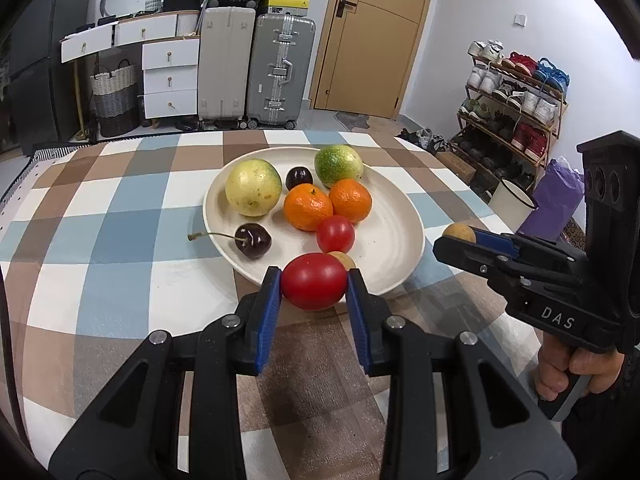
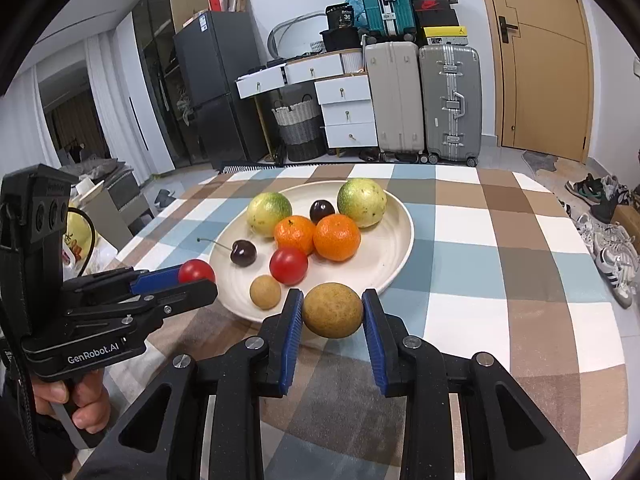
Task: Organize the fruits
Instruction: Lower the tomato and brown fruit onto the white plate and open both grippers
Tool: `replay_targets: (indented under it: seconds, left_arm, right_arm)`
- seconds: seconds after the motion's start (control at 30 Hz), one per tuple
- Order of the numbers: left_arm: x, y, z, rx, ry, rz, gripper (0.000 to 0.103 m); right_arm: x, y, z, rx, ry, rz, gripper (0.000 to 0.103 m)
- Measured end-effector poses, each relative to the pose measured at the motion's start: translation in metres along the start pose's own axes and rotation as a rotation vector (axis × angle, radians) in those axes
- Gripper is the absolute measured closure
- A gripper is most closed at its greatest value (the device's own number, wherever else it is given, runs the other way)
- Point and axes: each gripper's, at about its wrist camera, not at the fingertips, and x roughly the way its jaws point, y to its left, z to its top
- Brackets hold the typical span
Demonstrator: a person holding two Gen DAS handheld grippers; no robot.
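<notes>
Both grippers hold fruit at the near rim of a full plate.

The left gripper (image 1: 314, 286) has its blue fingers (image 1: 268, 312) clamped on a red cherry tomato (image 1: 314, 286); the right gripper (image 2: 332, 311) pinches a brown longan (image 2: 332, 311). Both fruits are above the near edge of the cream plate (image 1: 394, 240), which sits on the checked surface (image 1: 120, 216) carrying mandarins (image 1: 308, 207), cherries (image 1: 253, 240), another tomato (image 1: 335, 234) and two green-yellow fruits (image 1: 253, 187).
</notes>
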Motion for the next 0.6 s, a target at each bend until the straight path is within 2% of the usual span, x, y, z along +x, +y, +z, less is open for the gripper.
replay_targets:
  seconds: [0.27, 0.6]
  left_arm:
    - [0.003, 0.008, 0.017, -0.025, -0.025, 0.021, 0.073]
    - [0.030, 0.008, 0.026, -0.016, -0.004, 0.052, 0.073]
  right_arm:
    - [0.010, 0.002, 0.015, 0.010, 0.003, 0.004, 0.073]
    - [0.031, 0.002, 0.030, 0.021, 0.010, -0.009, 0.073]
